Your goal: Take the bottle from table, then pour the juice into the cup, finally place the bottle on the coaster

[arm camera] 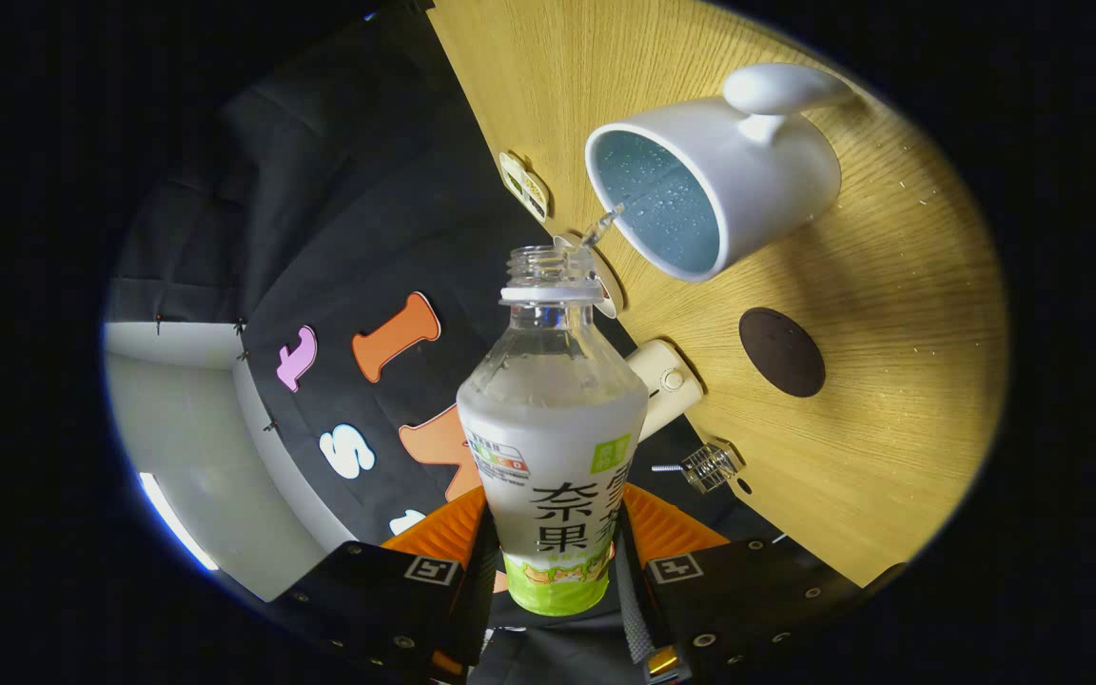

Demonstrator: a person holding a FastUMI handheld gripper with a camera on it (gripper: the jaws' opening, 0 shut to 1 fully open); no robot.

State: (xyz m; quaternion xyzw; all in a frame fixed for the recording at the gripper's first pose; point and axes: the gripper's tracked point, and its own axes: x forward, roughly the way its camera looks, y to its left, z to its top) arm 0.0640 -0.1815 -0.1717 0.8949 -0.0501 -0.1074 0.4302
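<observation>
Fingers are seen pressed against both sides of the bottle (553, 447), so the gripper (553, 557) is closed firmly on its lower body, with the labelled part held squarely between the jaws. From that grip the bottle is carried forward, its clear shoulder and uncapped neck pointing away from the fingers, and pale juice is seen filling most of the body up toward the shoulder. A thin stream of liquid (600, 226) is caught leaving the bottle's mouth, angled toward the cup (714, 171), which is found just beyond the neck and off to the right of it. The cup is white, its opening is turned toward the bottle, droplets are scattered over its bluish inside, and its handle is seen on the far side from the jaws. The whole scene is tilted, so the wooden table (890, 314) is spread across the right of the fingers. On that table, nearer the jaws than the cup and well apart from it, the dark round coaster (782, 352) is lying flat with nothing on it. A small white device (664, 383) is seen at the table's edge, just right of the bottle's shoulder.
</observation>
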